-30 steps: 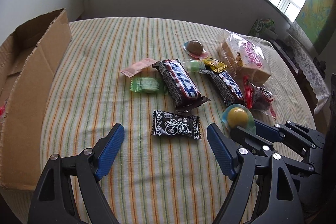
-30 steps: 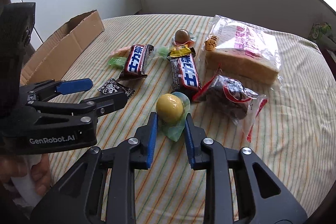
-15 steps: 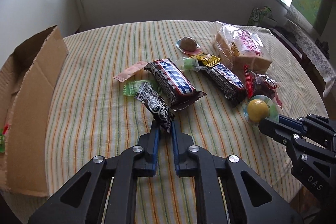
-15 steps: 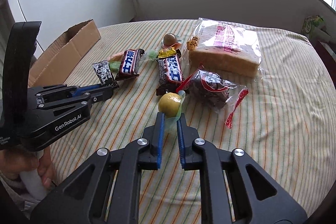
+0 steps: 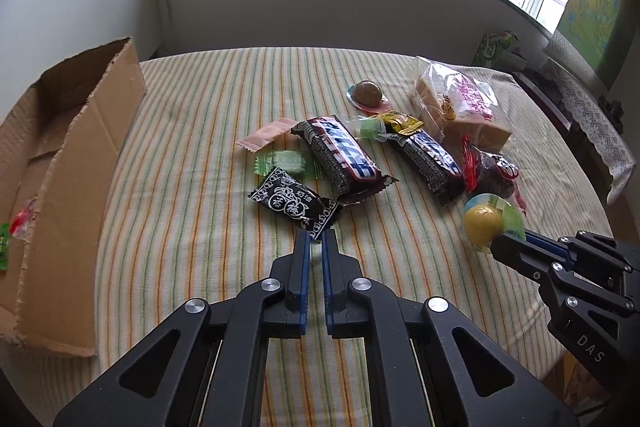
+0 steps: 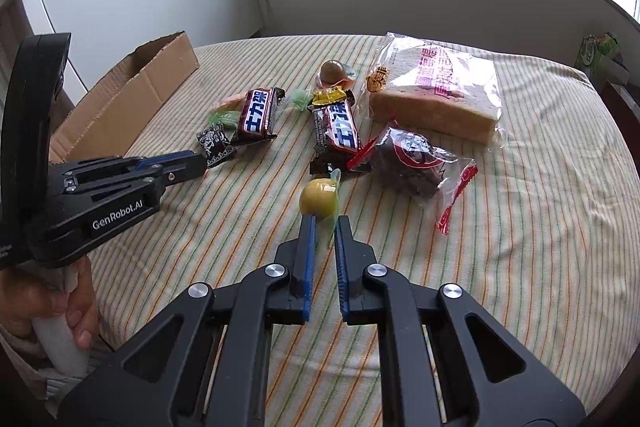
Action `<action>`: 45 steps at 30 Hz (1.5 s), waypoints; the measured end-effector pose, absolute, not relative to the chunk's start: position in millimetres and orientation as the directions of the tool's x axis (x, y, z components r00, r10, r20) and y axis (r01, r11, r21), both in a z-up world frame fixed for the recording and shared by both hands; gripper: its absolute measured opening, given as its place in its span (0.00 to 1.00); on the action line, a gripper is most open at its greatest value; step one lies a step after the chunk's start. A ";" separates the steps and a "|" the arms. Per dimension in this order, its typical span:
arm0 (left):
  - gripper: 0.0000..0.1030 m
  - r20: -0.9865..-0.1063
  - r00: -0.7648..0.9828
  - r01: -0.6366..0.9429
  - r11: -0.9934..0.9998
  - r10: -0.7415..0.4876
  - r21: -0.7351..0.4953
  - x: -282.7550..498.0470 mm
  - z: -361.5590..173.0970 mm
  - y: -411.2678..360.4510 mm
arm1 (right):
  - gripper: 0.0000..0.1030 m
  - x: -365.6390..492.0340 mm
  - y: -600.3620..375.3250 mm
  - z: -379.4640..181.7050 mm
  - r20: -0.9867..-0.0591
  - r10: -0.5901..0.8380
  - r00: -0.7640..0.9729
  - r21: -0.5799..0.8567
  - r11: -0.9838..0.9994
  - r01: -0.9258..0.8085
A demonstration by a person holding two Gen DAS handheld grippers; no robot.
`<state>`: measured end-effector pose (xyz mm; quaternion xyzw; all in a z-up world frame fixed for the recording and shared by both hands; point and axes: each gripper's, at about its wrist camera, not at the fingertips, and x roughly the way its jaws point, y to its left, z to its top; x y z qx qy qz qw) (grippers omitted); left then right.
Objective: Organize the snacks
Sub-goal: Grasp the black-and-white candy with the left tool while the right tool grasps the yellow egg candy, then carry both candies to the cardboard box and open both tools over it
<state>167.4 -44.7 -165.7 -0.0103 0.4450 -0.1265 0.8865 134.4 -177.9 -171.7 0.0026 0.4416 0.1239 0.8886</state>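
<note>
My left gripper [image 5: 315,239] is shut on the corner of a black plum-candy packet [image 5: 294,201] and holds it above the striped tablecloth; it also shows in the right wrist view [image 6: 215,143]. My right gripper [image 6: 325,225] is shut on the wrapper of a yellow ball candy [image 6: 319,201], lifted off the table; the candy shows in the left wrist view [image 5: 483,225]. Two chocolate bars [image 5: 340,157] [image 5: 430,163], a green candy [image 5: 282,161], a pink sachet [image 5: 266,139] and a brown ball candy [image 5: 368,94] lie on the table.
An open cardboard box [image 5: 60,163] stands at the table's left edge, with a red and green item inside. A bagged cake slice [image 6: 438,93] and a dark cake in a clear bag [image 6: 412,163] lie at the right. A wall runs behind the table.
The left gripper closed on the black packet and lifted it. The right gripper closed on the yellow candy's wrapper and raised it. Both have drawn back from the table.
</note>
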 end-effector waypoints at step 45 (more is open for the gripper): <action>0.09 -0.717 0.632 0.192 0.956 -0.293 -0.221 151.1 -144.8 -11.6 | 0.63 160.0 -157.1 -178.9 -0.790 0.191 0.582 0.077 0.974 -0.215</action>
